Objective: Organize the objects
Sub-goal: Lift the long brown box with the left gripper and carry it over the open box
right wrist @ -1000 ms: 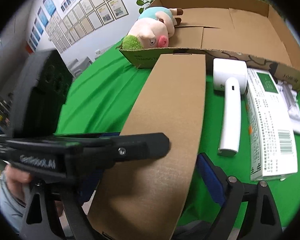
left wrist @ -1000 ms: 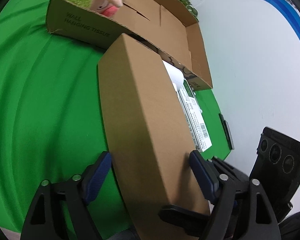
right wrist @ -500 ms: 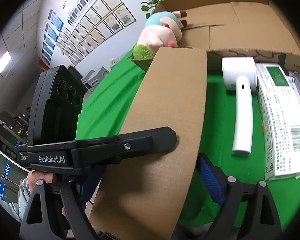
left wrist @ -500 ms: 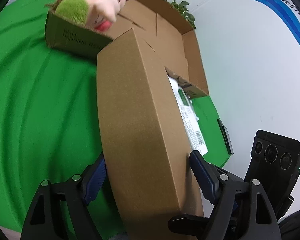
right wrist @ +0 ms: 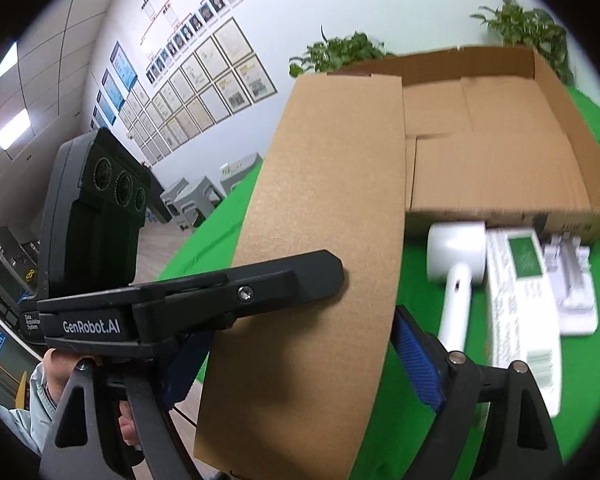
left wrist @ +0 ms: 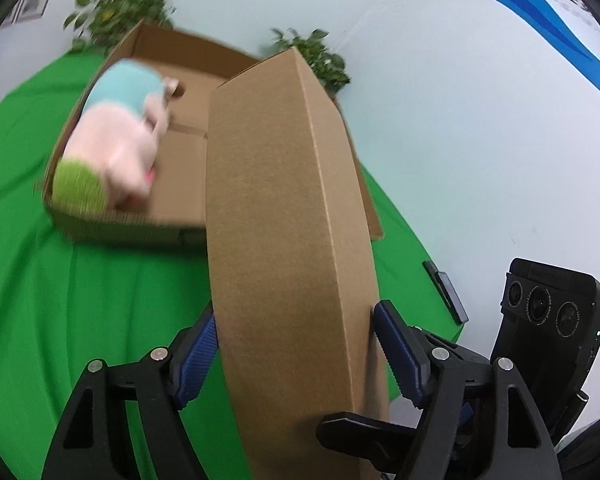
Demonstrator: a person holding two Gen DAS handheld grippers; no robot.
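Note:
A long brown cardboard box (left wrist: 284, 208) is lifted off the green cloth, its far end over the front wall of a big open cardboard tray (left wrist: 112, 228). My left gripper (left wrist: 296, 320) grips its near end, blue pads pressed on both long sides, jaws still closing. My right gripper (right wrist: 300, 340) grips the same box (right wrist: 328, 200) from the other side, jaws also closing; its left pad is hidden behind the left gripper's black body (right wrist: 180, 304). A pink and blue plush pig (left wrist: 116, 152) lies in the tray's left corner.
On the green cloth (right wrist: 420, 300) in front of the tray (right wrist: 500, 216) lie a white hair dryer (right wrist: 456, 264), a white and green carton (right wrist: 520, 300) and a white plastic piece (right wrist: 572, 288). A black slab (left wrist: 446, 292) lies near the table's right edge. Plants stand behind.
Both grippers have risen with the long box, which has come up off the cloth and tilted its far end higher. The tray's inside and the plush pig show more fully.

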